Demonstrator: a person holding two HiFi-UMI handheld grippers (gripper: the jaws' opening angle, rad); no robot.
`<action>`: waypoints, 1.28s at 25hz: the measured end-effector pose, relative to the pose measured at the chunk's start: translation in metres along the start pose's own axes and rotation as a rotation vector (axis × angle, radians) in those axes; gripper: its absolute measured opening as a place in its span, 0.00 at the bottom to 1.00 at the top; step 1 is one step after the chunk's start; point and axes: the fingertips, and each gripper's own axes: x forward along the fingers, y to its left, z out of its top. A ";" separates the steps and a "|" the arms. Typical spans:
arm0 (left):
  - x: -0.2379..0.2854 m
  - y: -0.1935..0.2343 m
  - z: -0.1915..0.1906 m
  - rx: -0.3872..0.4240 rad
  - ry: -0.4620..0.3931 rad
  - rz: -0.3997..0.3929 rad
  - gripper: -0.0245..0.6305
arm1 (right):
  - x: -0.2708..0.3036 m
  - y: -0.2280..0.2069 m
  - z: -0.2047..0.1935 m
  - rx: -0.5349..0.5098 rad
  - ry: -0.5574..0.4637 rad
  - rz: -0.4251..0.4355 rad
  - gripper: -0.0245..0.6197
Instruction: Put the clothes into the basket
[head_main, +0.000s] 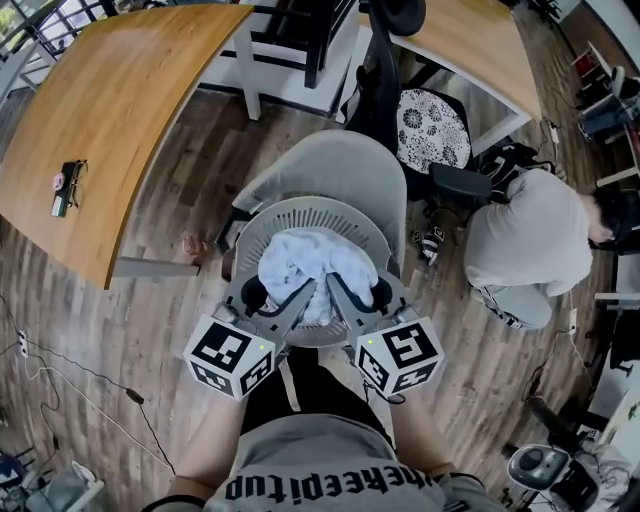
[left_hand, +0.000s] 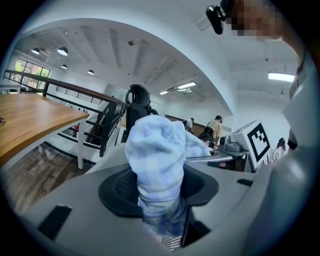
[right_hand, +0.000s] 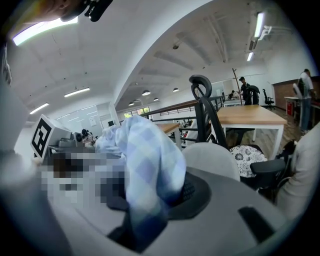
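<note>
The pale checked cloth (head_main: 305, 265) is held bunched over the mouth of the round basket (head_main: 300, 210). It is judged light, limp and unbreakable, and best taken by gathered folds. One fold is pinched in the fingers of the left gripper (head_main: 303, 293) and another in those of the right gripper (head_main: 335, 288); the basket is borne on a grey chair (head_main: 335, 165).

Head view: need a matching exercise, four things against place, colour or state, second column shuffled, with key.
Things:
1. cloth
2. basket
3. left table
4. cushion

Place, colour or state:
A. black-and-white pattern, upper right of the basket
B. pinched by the left gripper and the right gripper
C. wooden, small dark device on it
D. grey, slatted rim, under the cloth

Pairs: 1-B, 2-D, 3-C, 4-A
</note>
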 end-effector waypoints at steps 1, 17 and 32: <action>0.002 0.001 -0.004 -0.003 0.009 0.000 0.34 | 0.002 -0.001 -0.004 0.006 0.010 0.000 0.27; 0.015 0.016 -0.057 -0.049 0.126 0.016 0.34 | 0.021 -0.010 -0.059 0.078 0.127 -0.004 0.27; 0.018 0.023 -0.084 -0.049 0.171 0.026 0.36 | 0.027 -0.016 -0.087 0.132 0.172 -0.029 0.31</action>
